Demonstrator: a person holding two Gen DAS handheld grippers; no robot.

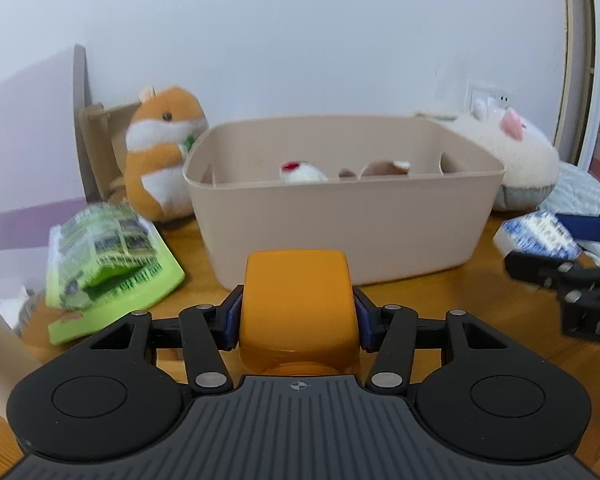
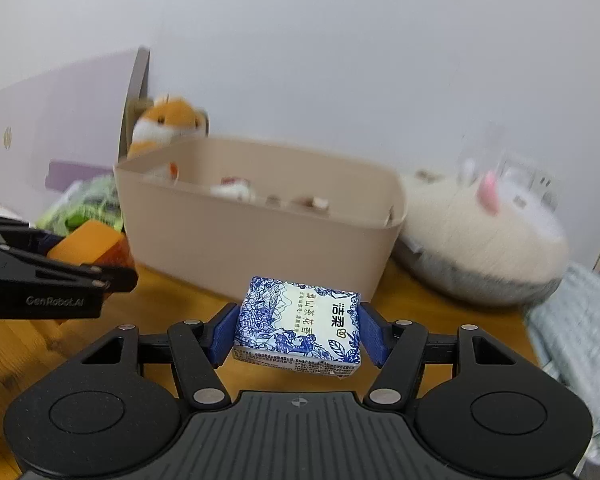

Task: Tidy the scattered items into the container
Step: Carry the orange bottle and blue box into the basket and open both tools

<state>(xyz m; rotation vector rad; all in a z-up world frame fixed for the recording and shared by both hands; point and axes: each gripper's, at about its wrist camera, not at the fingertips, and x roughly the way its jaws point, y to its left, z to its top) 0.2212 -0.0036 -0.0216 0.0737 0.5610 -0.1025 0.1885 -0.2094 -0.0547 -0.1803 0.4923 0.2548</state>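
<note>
bin (image 1: 340, 216) top open | hamster plush (image 1: 162, 152) crowds L side | white plush (image 2: 480, 240) R

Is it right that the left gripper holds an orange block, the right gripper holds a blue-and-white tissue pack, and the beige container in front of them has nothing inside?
Not quite. The beige container is not empty: the left wrist view shows small plush toys inside. The rest holds: the left gripper clamps the orange block, and the right gripper clamps the tissue pack.
</note>
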